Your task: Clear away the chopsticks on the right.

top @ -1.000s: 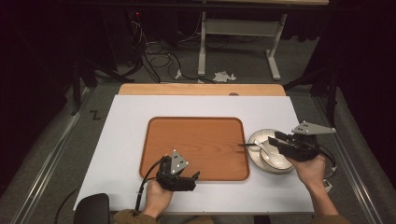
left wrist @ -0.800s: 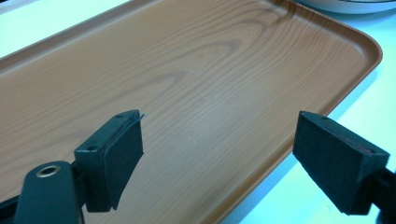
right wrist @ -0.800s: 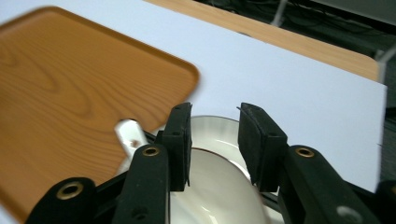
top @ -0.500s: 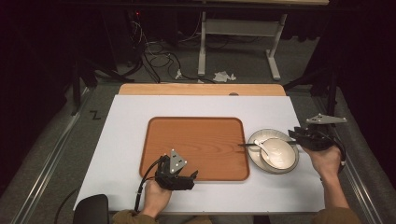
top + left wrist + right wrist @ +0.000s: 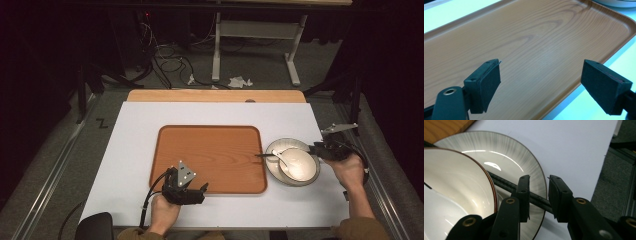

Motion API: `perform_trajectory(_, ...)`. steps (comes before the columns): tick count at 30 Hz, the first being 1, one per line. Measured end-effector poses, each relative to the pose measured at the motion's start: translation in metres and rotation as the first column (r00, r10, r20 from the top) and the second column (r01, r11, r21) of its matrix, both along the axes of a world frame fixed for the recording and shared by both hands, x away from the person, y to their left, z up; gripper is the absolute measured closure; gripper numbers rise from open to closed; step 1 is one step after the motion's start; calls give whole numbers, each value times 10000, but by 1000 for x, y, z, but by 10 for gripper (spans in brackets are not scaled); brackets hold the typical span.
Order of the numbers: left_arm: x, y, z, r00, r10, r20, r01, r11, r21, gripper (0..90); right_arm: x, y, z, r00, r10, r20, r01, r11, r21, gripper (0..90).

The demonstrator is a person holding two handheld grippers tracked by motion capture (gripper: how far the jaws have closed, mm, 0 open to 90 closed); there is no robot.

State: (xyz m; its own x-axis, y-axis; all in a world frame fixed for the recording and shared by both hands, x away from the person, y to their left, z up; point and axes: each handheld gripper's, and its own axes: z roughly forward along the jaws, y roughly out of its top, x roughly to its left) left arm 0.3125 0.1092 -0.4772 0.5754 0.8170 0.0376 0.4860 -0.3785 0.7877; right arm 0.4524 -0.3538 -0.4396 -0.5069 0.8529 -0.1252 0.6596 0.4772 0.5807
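A wooden tray (image 5: pixel 210 150) lies mid-table. To its right, a grey striped plate (image 5: pixel 274 176) carries a white bowl (image 5: pixel 302 167) with a white spoon (image 5: pixel 280 154) in it. Black chopsticks (image 5: pixel 262 155) lie across the plate and pass behind the bowl. My right gripper (image 5: pixel 314 148) is at the plate's right rim. In the right gripper view its jaws (image 5: pixel 539 177) stand a narrow gap apart, and the chopsticks (image 5: pixel 537 199) cross that gap over the plate (image 5: pixel 506 152), beside the bowl (image 5: pixel 454 177). My left gripper (image 5: pixel 202 192) is wide open (image 5: pixel 539 62) just above the tray's (image 5: pixel 536 32) front edge, holding nothing.
The white tabletop (image 5: pixel 135 150) has free room left of the tray and along the front. A wooden strip (image 5: pixel 215 96) runs along the far edge. The table's right edge lies close behind my right hand. A dark rounded object (image 5: pixel 95 227) sits at the front left corner.
My right gripper has drawn back to the right, from over the plate to its right rim. The left gripper, tray, bowl and chopsticks have stayed where they were.
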Motion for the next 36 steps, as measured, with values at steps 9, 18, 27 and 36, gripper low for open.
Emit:
perform_trajectory(9,-2,1,-1,9999,110,-27,-110,9999,63,164,10,-3,-10,9983,110,-564,-102,9998,158,705)
perform_trajectory(18,-3,1,-2,9999,95,-74,-94,9999,120,164,13,-4,-12,9985,88,-538,-76,9997,222,701)
perform_trajectory(27,-2,1,-3,9999,88,-122,-86,9998,168,164,14,-4,-13,9984,187,-534,-172,9995,276,725)
perform_trajectory(36,-2,0,-4,9998,87,-164,-84,9998,179,164,15,-5,-14,9975,257,-652,-231,9990,393,747)
